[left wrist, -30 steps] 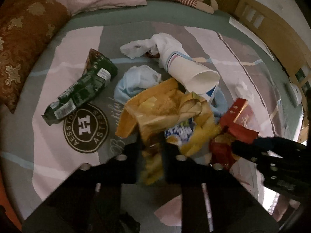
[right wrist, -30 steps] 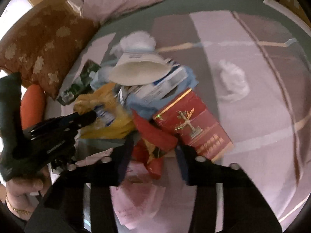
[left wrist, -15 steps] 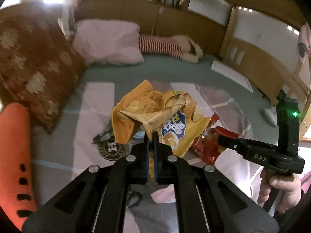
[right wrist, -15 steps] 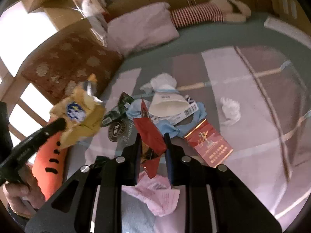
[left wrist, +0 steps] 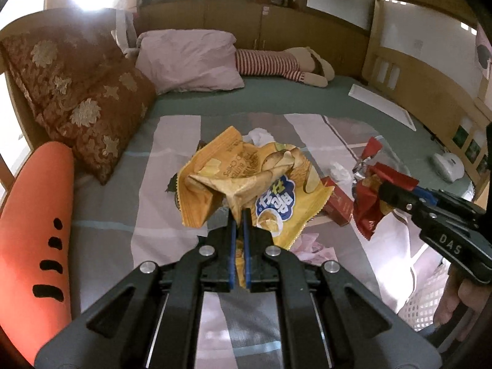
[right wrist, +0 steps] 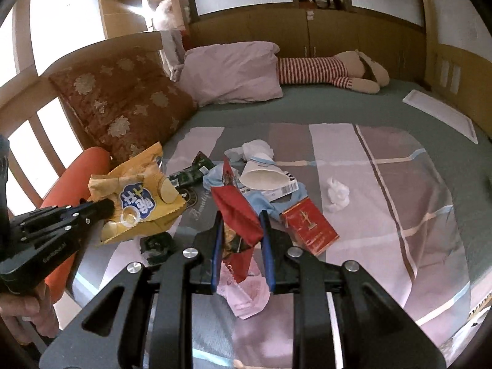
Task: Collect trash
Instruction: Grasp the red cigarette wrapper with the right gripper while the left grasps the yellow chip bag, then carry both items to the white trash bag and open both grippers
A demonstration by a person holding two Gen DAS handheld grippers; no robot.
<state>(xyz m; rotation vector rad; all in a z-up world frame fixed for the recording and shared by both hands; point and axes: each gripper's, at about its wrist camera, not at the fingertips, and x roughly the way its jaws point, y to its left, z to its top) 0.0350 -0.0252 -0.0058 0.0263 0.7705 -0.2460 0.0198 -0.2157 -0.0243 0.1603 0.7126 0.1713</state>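
My left gripper [left wrist: 238, 215] is shut on a crumpled yellow chip bag [left wrist: 255, 181], held up over the bed. In the right wrist view the same bag [right wrist: 138, 193] hangs at the left from that left gripper [right wrist: 104, 207]. A red snack wrapper [right wrist: 236, 212] is pinched between the pads of my right gripper [right wrist: 241, 218], also lifted off the blanket. Still lying on the blanket are a paper cup [right wrist: 261, 175], a green wrapper [right wrist: 190, 172], a red cigarette box [right wrist: 310, 227], a white tissue [right wrist: 338, 193] and pink paper [right wrist: 246, 292].
A brown cushion [right wrist: 123, 104], an orange bolster [left wrist: 37, 221] and a pink pillow [right wrist: 233, 70] line the left and far side of the bed. A striped plush toy [right wrist: 323, 70] lies at the back. A white mesh basket [left wrist: 424, 301] shows at the lower right of the left wrist view.
Both grippers have risen from the trash pile, carrying the yellow bag and the red wrapper up with them. Both views now tilt higher and show the headboard.
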